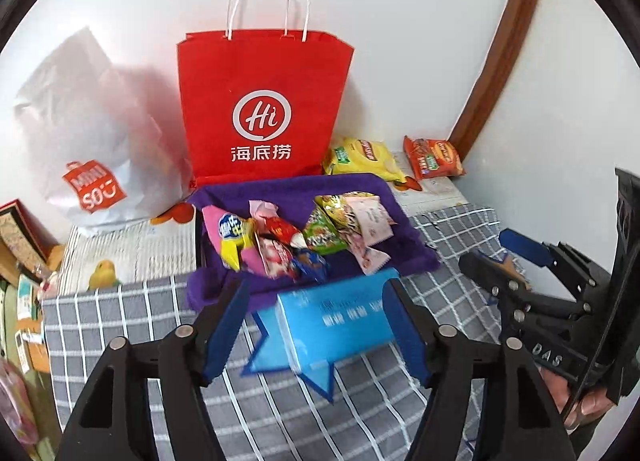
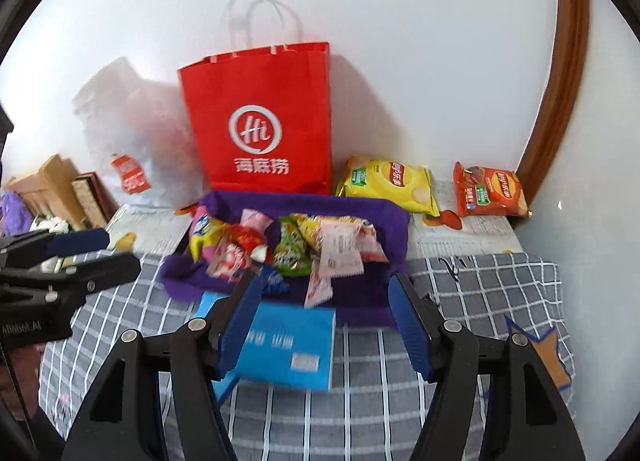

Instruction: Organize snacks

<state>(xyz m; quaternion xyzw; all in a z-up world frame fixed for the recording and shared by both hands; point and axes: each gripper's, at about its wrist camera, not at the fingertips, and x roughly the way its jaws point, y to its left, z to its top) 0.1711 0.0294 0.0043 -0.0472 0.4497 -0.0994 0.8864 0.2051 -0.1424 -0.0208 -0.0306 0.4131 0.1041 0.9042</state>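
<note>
Several small snack packets (image 1: 296, 237) lie piled on a purple cloth (image 1: 404, 229) on the checked table cover. In front of the cloth lies a light blue box (image 1: 340, 321) on a blue star-shaped sheet (image 1: 316, 373). My left gripper (image 1: 316, 325) hovers above the box, open, its blue pads clear of it. My right gripper (image 2: 324, 325) is open too, with the blue box (image 2: 288, 349) below its left finger and the snack packets (image 2: 304, 249) beyond. A yellow chip bag (image 2: 388, 181) and an orange chip bag (image 2: 488, 193) lie at the back right.
A red paper bag (image 1: 264, 109) stands upright against the wall behind the cloth, a white plastic bag (image 1: 92, 141) to its left. Boxes and clutter (image 2: 68, 193) sit at the far left. A brown door frame (image 2: 560, 101) rises on the right.
</note>
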